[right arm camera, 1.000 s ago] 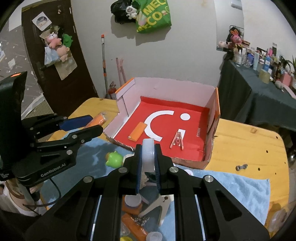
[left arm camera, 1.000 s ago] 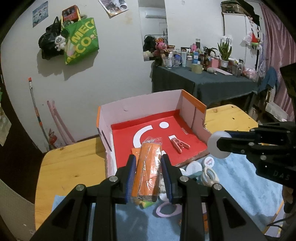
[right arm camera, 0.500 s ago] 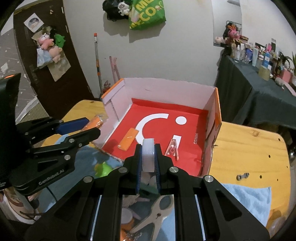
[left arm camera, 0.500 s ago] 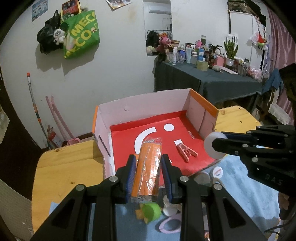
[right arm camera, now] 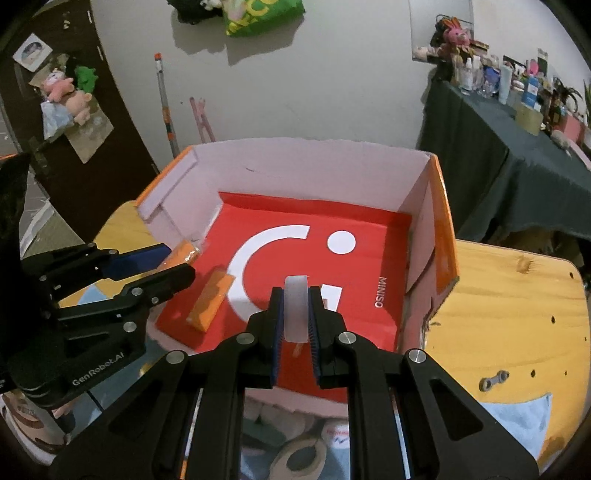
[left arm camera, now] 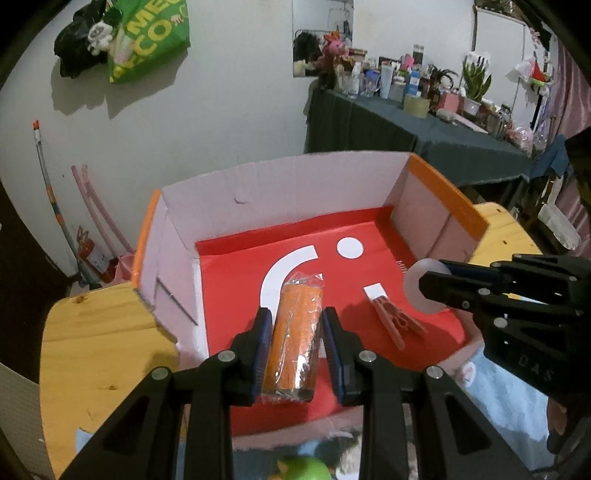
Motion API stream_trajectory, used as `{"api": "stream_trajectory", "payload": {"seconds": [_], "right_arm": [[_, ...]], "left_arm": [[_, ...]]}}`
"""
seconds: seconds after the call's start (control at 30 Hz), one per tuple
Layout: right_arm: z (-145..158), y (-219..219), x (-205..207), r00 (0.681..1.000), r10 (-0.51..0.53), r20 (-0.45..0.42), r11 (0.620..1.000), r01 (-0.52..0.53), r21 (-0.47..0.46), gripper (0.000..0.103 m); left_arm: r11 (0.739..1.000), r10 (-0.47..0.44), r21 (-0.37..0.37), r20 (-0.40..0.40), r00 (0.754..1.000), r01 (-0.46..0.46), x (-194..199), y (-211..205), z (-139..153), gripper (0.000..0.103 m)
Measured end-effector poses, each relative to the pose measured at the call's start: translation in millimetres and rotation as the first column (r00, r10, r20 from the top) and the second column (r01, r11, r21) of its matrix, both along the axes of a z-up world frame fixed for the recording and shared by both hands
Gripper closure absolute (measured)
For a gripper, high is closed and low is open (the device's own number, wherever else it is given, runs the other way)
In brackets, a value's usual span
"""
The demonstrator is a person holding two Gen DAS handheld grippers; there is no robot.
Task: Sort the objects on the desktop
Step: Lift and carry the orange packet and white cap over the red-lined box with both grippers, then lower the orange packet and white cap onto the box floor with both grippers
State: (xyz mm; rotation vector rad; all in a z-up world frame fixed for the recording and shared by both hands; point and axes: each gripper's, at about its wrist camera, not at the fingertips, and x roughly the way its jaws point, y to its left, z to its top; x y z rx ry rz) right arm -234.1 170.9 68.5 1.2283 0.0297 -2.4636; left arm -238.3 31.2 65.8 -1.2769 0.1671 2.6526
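Orange packet (left arm camera: 295, 332) (clear-wrapped); perhaps ribbed; gripper-clamped.

Orange packet in clear wrap (left arm camera: 295, 334), frosted white disc (right arm camera: 295, 308), red box floor with white curve and dot (left arm camera: 236, 266), pale pink walls, orange rims, pink peg (left arm camera: 397, 321)

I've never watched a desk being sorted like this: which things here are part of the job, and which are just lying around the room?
Part of the job:
- cardboard box
- orange wrapped pack in the left gripper
- white disc in the right gripper
- pink clothespin and orange block in the box

Lying about:
- green bag on the wall
- cluttered side table
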Motion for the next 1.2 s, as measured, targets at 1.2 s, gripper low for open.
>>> {"api": "stream_trajectory", "payload": {"seconds": [1.2], "right_arm": [[-24, -7, -24, 0.999, -0.015, 0.051, 1.0, 0.014, 0.021, 0.091]], "left_arm": [[0.997, 0.06, 0.036, 0.223, 0.973, -0.07, -28, -7, -64, 0.073]]}}
